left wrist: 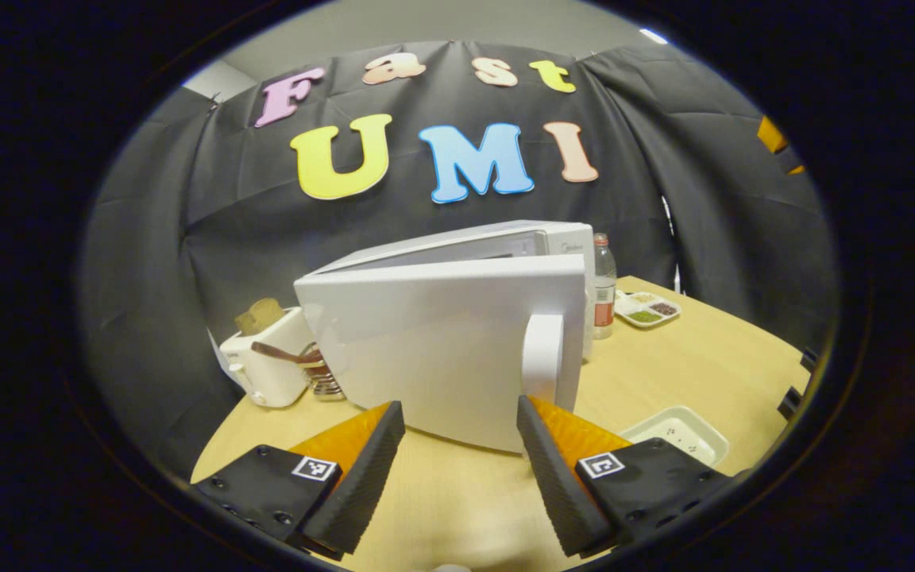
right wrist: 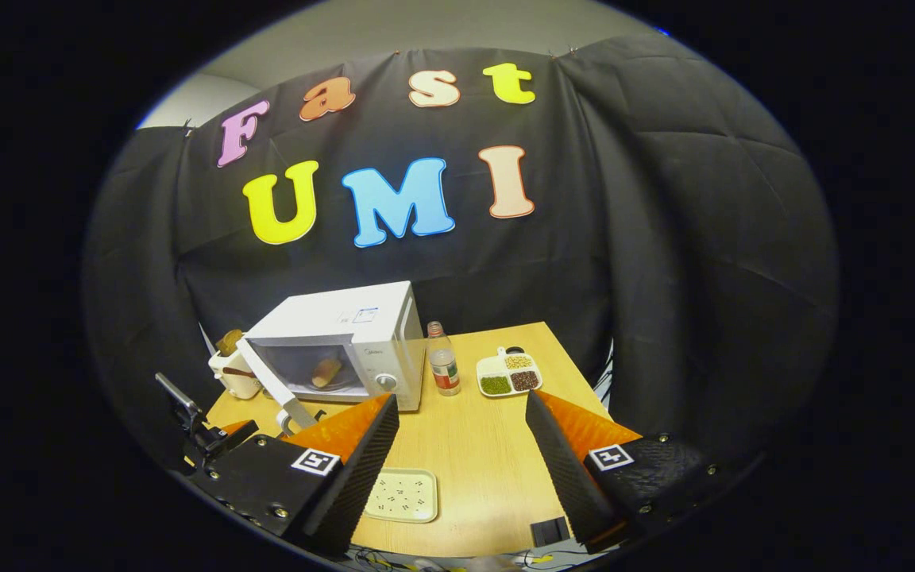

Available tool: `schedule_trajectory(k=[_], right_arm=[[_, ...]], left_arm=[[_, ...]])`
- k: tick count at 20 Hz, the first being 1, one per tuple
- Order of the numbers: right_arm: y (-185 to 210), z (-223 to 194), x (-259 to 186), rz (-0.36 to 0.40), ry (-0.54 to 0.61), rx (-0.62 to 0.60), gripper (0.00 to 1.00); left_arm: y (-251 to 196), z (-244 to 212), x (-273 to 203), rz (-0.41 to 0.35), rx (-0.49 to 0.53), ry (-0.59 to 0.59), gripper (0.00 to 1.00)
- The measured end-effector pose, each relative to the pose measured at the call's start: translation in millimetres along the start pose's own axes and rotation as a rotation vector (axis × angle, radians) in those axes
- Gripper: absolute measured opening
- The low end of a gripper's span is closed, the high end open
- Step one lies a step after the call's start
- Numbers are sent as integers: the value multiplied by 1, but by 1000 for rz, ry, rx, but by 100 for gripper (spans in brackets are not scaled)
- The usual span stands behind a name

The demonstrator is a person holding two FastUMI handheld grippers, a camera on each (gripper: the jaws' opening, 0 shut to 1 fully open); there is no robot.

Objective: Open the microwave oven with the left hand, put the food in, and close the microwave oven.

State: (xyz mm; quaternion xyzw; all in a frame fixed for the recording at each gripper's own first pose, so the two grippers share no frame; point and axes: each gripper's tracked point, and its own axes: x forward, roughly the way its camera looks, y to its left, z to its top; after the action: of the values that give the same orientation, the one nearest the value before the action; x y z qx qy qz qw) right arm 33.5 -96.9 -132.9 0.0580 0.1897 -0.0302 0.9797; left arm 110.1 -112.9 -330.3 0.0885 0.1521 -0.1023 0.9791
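Just beyond left tool (left wrist: 457,461), microwave door (left wrist: 442,349) ajar.

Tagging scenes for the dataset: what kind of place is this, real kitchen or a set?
Most likely a staged recording booth dressed as a kitchen counter, not a real kitchen. A microwave with its door open, a toaster and a bottle stand on one wooden table, hemmed in by black cloth.

Left tool (left wrist: 457,469): two wedge-shaped fingers (left wrist: 362,477), orange on the flat outer faces, black ribbed rubber on the inner faces. Black mounts behind each finger carry dark screws and a small square black-and-white marker. Right tool (right wrist: 461,469): same build, orange wedges, ribbed black pads (right wrist: 561,469), screwed black mounts, one marker each.
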Motion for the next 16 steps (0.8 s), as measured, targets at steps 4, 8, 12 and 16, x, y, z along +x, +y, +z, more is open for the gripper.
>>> schedule_trajectory(k=[4,8,12,16], right_arm=[[-8,1,7,-15,11,6,98],[-12,6,16,-27,8,19,98],[-14,8,27,-36,15,19,98],[-16,4,33,-39,32,34,98]], left_arm=[[-15,10,28,-24,2,-15,94],[-29,16,55,-49,11,-20,96],[-38,23,86,-58,25,-29,94],[-47,27,112,-59,14,-24,96]])
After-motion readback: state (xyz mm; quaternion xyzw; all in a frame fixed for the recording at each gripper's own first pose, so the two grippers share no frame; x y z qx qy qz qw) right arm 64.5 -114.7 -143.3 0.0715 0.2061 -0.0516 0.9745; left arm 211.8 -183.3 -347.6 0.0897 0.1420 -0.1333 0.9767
